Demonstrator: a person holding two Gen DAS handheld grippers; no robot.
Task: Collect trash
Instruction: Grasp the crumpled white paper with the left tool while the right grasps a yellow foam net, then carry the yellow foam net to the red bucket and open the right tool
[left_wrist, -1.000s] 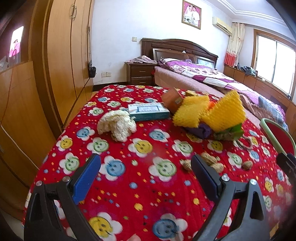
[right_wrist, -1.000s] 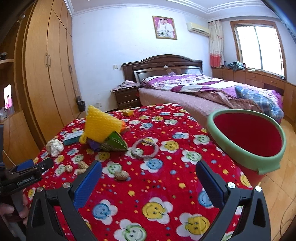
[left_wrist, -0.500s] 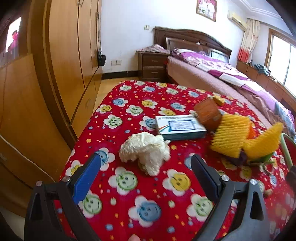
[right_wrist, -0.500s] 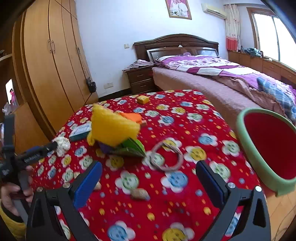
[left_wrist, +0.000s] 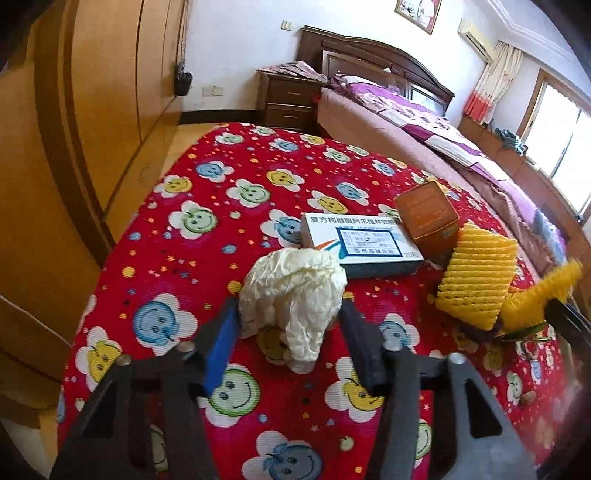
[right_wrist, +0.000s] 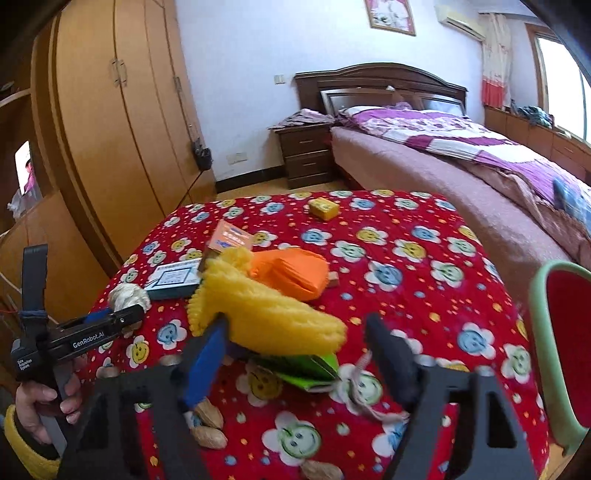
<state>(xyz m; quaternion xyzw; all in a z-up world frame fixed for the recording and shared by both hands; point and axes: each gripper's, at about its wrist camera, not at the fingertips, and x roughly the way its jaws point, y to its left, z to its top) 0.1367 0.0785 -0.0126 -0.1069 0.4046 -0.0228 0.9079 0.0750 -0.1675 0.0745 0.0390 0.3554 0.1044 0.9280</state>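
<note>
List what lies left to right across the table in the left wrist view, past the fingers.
Crumpled paper → white medicine box → brown box → yellow foam net.

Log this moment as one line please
left hand-held gripper: closing around crumpled paper | right hand-held gripper: closing around yellow foam net | bin: right

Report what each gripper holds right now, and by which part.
Left gripper: jaws closing around the crumpled cream paper wad, pressing its sides. Right gripper: closing around the yellow foam net sleeve; no firm hold visible.
</note>
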